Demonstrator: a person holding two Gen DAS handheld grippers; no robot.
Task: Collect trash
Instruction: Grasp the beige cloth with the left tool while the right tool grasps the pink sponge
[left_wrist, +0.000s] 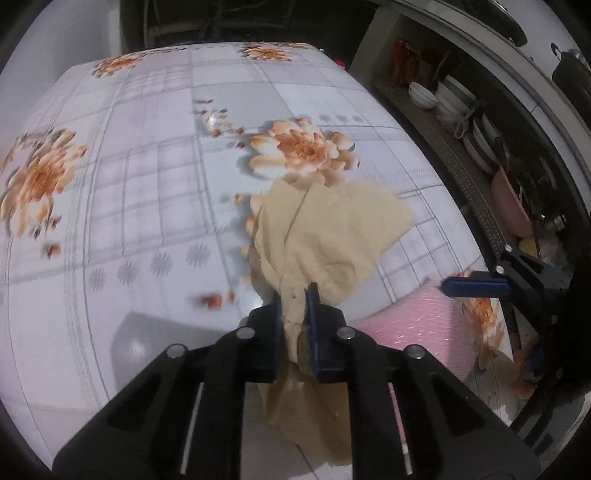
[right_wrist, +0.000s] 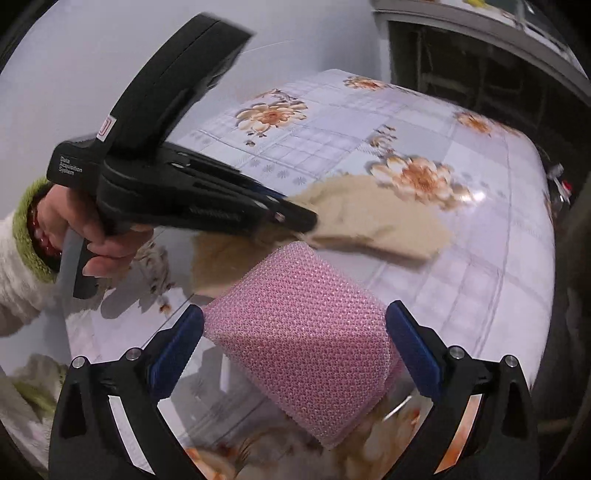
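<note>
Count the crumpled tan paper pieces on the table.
1. The tan paper lies near the table's front edge beside the pink sponge, pinched by the left gripper. More may be out of view.

Bright overhead light glares off the tablecloth (right_wrist: 476, 195); fisheye edges dark, motion-blurred

White lettering reading "Data Acquisition System" stands on the side of the black plastic handheld left gripper (right_wrist: 295, 218), seen in the right wrist view. A small red-and-white label above it is too blurred to read.
</note>
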